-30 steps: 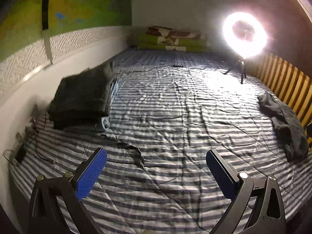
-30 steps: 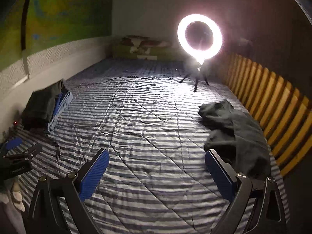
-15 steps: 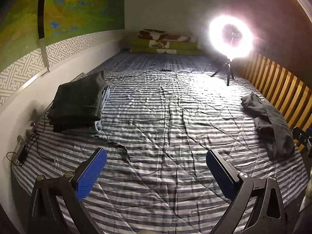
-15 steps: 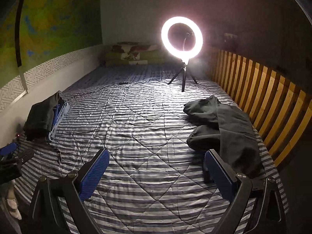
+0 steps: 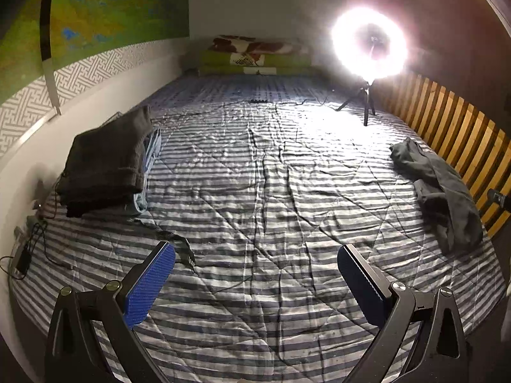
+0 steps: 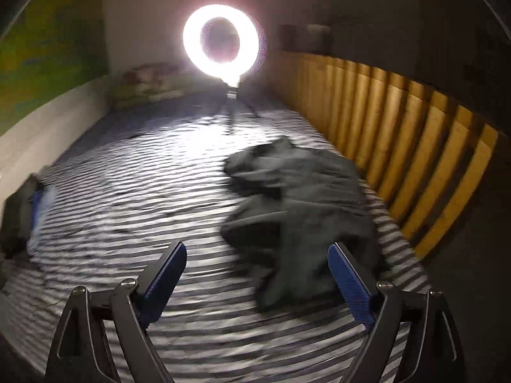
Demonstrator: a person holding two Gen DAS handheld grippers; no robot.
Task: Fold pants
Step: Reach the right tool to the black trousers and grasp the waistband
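A crumpled pair of dark grey pants [image 5: 440, 191] lies on the striped bedspread near the slatted wooden rail at the right; in the blurred right wrist view the pants [image 6: 300, 210] fill the middle right, just ahead of my right gripper [image 6: 257, 255]. That gripper is open with nothing between its blue pads, its right pad [image 6: 348, 284] close to the cloth. My left gripper [image 5: 255, 257] hangs open over the bare near part of the bed, far from the pants. The tip of the right gripper [image 5: 499, 196] shows at the right edge of the left wrist view.
A stack of folded dark clothes [image 5: 105, 162] over blue ones sits by the left wall. A lit ring light on a tripod [image 5: 369, 44] stands at the far right of the bed. Cables [image 5: 179, 242] and a charger [image 5: 22, 260] lie near left. Pillows [image 5: 252, 56] at the far end.
The right gripper has swung right and closer to the crumpled pants, its view now blurred. The left gripper's view has shifted slightly; both stay open.
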